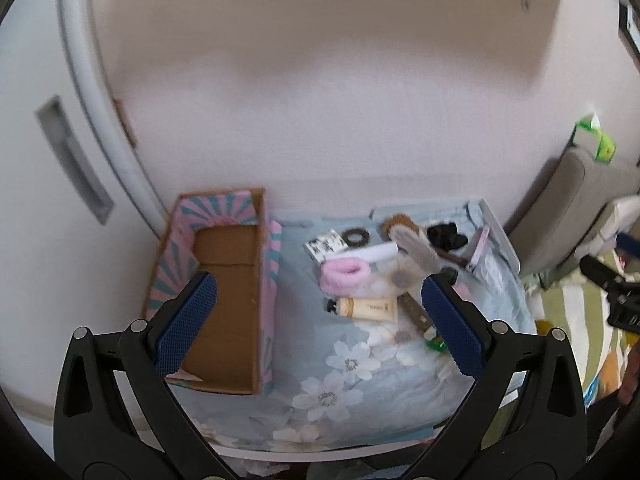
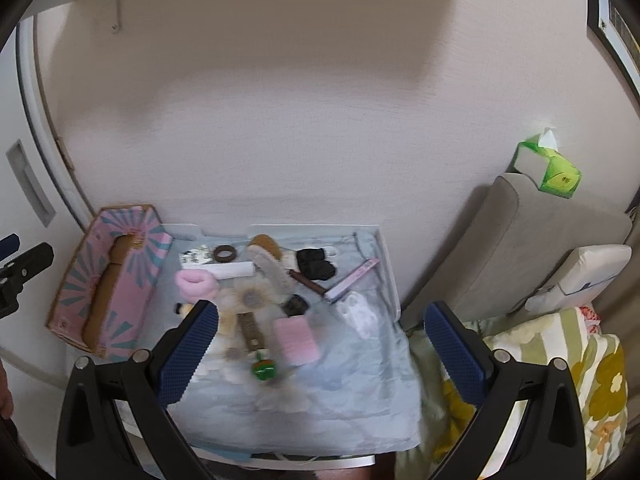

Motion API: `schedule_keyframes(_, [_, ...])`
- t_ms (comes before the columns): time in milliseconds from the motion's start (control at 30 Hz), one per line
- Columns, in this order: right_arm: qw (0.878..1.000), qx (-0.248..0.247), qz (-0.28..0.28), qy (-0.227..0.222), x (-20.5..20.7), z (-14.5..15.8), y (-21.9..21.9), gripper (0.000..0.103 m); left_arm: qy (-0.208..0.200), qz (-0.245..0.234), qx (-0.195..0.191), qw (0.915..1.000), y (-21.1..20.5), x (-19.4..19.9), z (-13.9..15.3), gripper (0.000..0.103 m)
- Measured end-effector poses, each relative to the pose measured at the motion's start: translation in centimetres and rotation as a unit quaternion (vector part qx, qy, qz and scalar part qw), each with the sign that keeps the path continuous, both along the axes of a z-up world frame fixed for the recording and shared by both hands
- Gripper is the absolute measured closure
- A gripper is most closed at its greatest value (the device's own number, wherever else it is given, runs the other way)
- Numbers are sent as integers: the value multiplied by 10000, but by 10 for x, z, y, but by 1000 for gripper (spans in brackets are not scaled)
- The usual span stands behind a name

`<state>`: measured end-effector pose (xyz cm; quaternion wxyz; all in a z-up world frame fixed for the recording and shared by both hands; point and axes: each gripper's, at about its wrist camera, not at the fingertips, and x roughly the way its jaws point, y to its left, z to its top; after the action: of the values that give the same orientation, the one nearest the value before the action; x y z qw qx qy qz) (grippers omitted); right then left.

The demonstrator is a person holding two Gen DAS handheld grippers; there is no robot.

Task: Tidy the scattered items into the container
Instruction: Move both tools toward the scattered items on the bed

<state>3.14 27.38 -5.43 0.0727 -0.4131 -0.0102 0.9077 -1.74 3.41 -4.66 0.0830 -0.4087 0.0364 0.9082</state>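
Note:
An open cardboard box [image 1: 224, 300] with pink and teal outer walls stands at the left of the blue floral cloth [image 1: 340, 364]; only bare cardboard shows inside. To its right lie scattered items: a pink scrunchie [image 1: 344, 274], a cream tube [image 1: 368, 307], a brown ring [image 1: 354, 236], a brush [image 1: 416, 248] and a green toy [image 1: 434, 342]. My left gripper [image 1: 320, 284] hovers open above box and items, holding nothing. My right gripper [image 2: 320, 310] is open too, above the pink pad [image 2: 296, 338], the black item [image 2: 316, 264] and the white item [image 2: 358, 312].
The cloth covers a white tray table [image 2: 386, 264] set against a pale wall. A grey cushion [image 2: 520, 240] with a green tissue box [image 2: 550, 168] on top stands to the right, with flowered bedding [image 2: 560, 380] below it. A white door [image 1: 72, 160] is on the left.

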Motion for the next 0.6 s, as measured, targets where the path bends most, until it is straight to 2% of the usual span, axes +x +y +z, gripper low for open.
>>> schedule_keyframes(267, [9987,41,420,-278,-9,-41,30,0,-352,-304,-188,9987,46,-32,-60,1])
schedule_keyframes(467, [9962,-201,663,-534,-29,-79,52,0,-558,-55,-123,9984,62,-67,-99,1])
schedule_keyframes(600, [9951,-266,766,-569,-41,-96,61,0,-501,38,-154,9986,64,-75,-108,1])
